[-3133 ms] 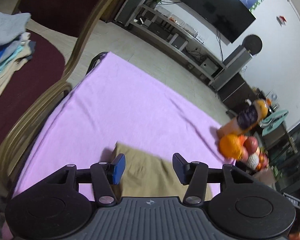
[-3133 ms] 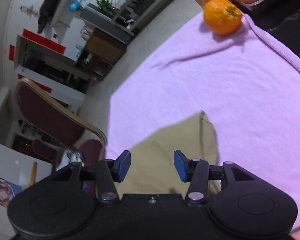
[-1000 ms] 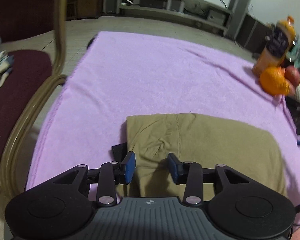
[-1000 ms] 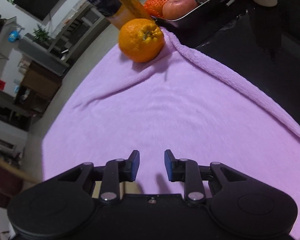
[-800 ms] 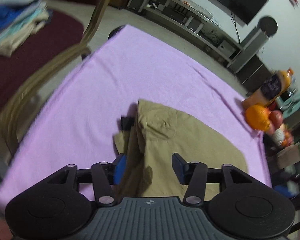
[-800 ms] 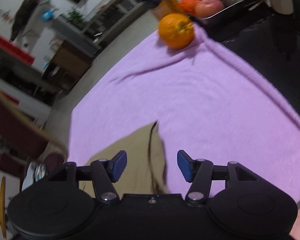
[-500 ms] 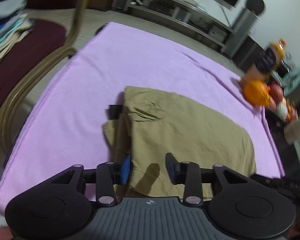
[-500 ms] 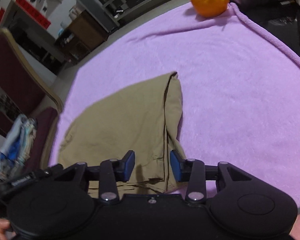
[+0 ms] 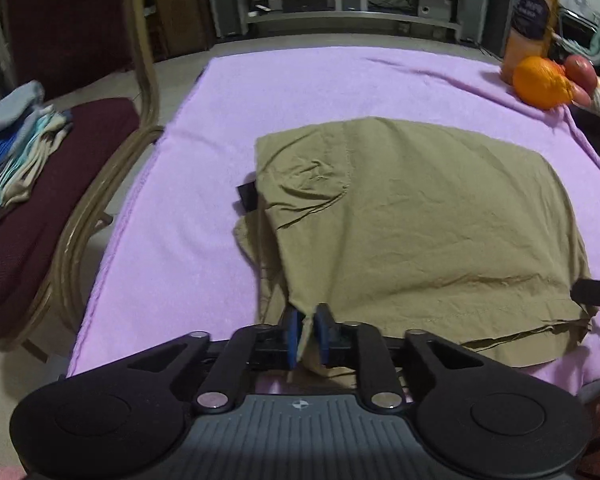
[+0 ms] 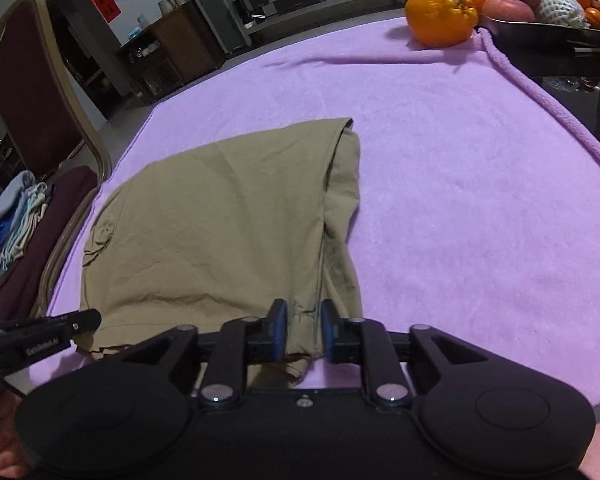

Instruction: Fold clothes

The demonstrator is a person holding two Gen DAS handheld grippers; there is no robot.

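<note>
A folded khaki garment [image 9: 420, 216] lies on the purple towel [image 9: 300, 88] that covers the table. It also shows in the right wrist view [image 10: 220, 220]. My left gripper [image 9: 307, 330] is shut on the garment's near left corner, with cloth pinched between the blue pads. My right gripper [image 10: 303, 330] stands over the garment's near right corner, with cloth between its narrowly parted jaws. A tip of the right gripper shows in the left wrist view [image 9: 596, 292]. The left gripper's finger shows in the right wrist view [image 10: 48, 336].
An orange [image 9: 542, 84], a juice bottle [image 9: 530, 20] and a fruit tray [image 10: 540, 24] stand at the far right. A chair [image 9: 40, 184] with a pile of folded clothes [image 9: 12, 144] stands left of the table. A black tag [image 9: 247, 197] pokes out under the garment.
Both grippers have dropped to the garment's near edge and their jaws have closed in on its corners. The left gripper has pinched the cloth.
</note>
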